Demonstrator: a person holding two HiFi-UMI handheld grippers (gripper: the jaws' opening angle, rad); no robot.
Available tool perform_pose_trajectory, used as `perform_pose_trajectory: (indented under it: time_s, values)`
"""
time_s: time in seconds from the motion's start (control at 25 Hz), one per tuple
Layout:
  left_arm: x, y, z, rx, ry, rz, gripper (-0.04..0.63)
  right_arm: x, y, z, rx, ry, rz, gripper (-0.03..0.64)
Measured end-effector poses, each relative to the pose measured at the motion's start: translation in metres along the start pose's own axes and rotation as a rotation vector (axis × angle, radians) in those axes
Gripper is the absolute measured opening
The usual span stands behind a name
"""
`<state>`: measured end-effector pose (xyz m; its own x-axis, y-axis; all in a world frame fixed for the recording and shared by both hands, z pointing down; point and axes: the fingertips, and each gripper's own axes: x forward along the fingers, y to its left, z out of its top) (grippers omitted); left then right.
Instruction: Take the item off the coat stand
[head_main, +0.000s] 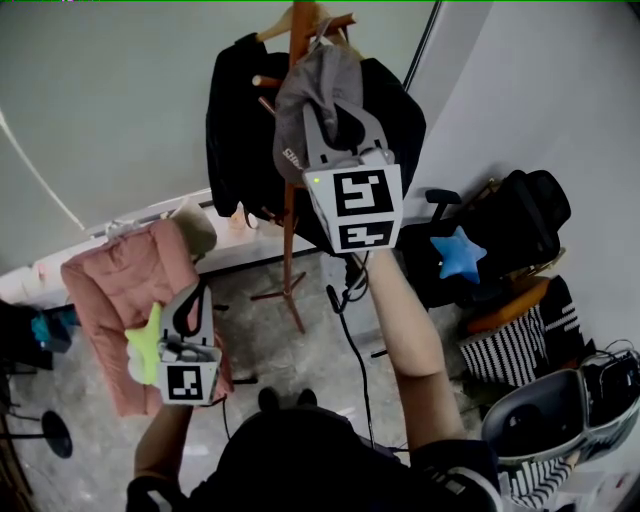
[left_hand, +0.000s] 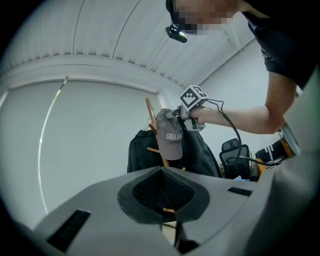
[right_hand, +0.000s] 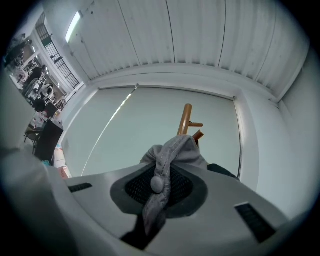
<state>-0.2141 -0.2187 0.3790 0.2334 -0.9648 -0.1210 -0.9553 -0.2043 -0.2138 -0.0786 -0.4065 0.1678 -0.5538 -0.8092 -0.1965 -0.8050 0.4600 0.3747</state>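
Tongs of the left gripper (head_main: 200, 292) sit pressed together on nothing, held low and aside, apparently in reserve. On the brown wooden coat stand (head_main: 289, 255), the grey fabric baseball cap (head_main: 305, 90) hangs over a black jacket (head_main: 235, 120). The right gripper (head_main: 340, 120) pinches its crown, likely to lift it free.

Coat stand (head_main: 299, 32) far centre. Black jacket (head_main: 228, 130) drapes both sides of the pole and crowds the pegs. Grey cap (head_main: 322, 80) hangs on the near side, against the jacket. Near approach to the pole open. Left: pink padded seat (head_main: 112, 280) near the stand's feet. Right: black office chair (head_main: 520, 215) carrying a blue star (head_main: 460, 254), striped fabric (head_main: 515, 350) nearer. Floor strip between them open, crossed by a cable (head_main: 352, 345).
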Motion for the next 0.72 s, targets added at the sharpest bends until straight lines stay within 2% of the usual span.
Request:
perform_pose_trajectory:
  time_s: [0.32, 0.56, 0.72]
  values:
    - [0.002, 0.0, -0.005, -0.01, 0.0, -0.005, 0.023, -0.011, -0.008, 0.004, 0.003, -0.018, -0.011, 0.058]
    - [0.004, -0.012, 0.004, 0.013, -0.007, -0.032, 0.023, -0.028, -0.025, 0.028, -0.011, -0.051, -0.022, 0.057]
    - [0.008, -0.017, 0.006, -0.006, -0.014, -0.037, 0.023, -0.036, -0.034, 0.037, -0.008, -0.072, -0.032, 0.055]
